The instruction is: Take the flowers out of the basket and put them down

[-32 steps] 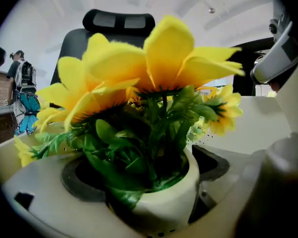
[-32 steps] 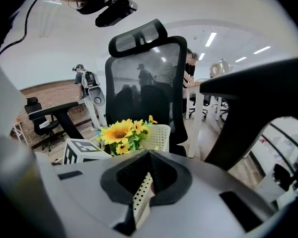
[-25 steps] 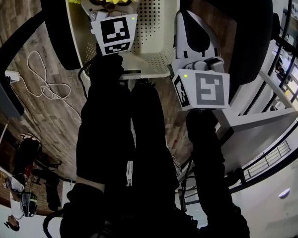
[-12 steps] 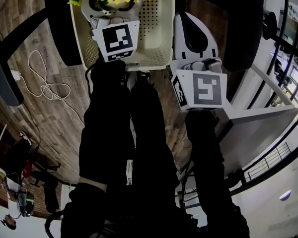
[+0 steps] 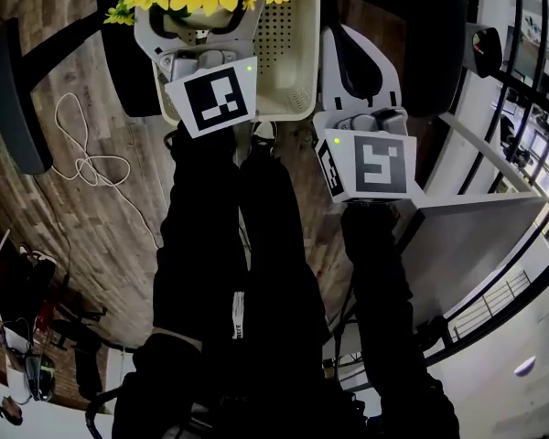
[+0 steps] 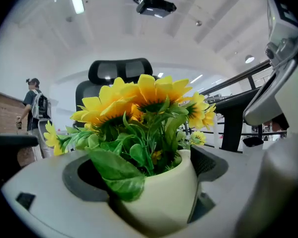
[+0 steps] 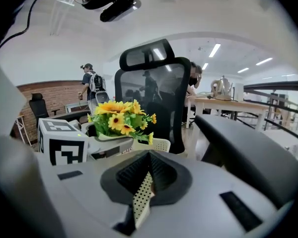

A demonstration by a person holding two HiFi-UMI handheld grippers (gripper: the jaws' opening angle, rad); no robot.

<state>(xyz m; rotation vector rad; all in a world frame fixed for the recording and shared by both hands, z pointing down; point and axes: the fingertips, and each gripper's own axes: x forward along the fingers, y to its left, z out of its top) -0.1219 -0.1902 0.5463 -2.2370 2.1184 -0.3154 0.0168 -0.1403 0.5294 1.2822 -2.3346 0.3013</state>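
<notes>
1. Wood-plank floor runs under the whole scene, with a white cable looped on it off to the person's left. Further back a brick wall closes one side, and someone with a backpack stands well away.
2. Close behind the basket stands a black office chair with a mesh back and a headrest.
3. Just ahead of the person's dark-trousered legs is the basket, cream with rows of small holes in its walls.
4. From where I stand the right gripper is clenched. Its jaws are pinched together on a thin strip of the basket's dotted wall, which stands up between the pads.
5. The left gripper grasps a cream pot. Its jaws are spread to the pot's width, one pressed against each side.
6. The flowers, yellow sunflowers with green leaves, stand upright in that pot. Seen from the head, they hang over the basket's left side. From the right gripper view they ride above the basket's rim, though I cannot tell whether the pot's base is clear of it.
</notes>
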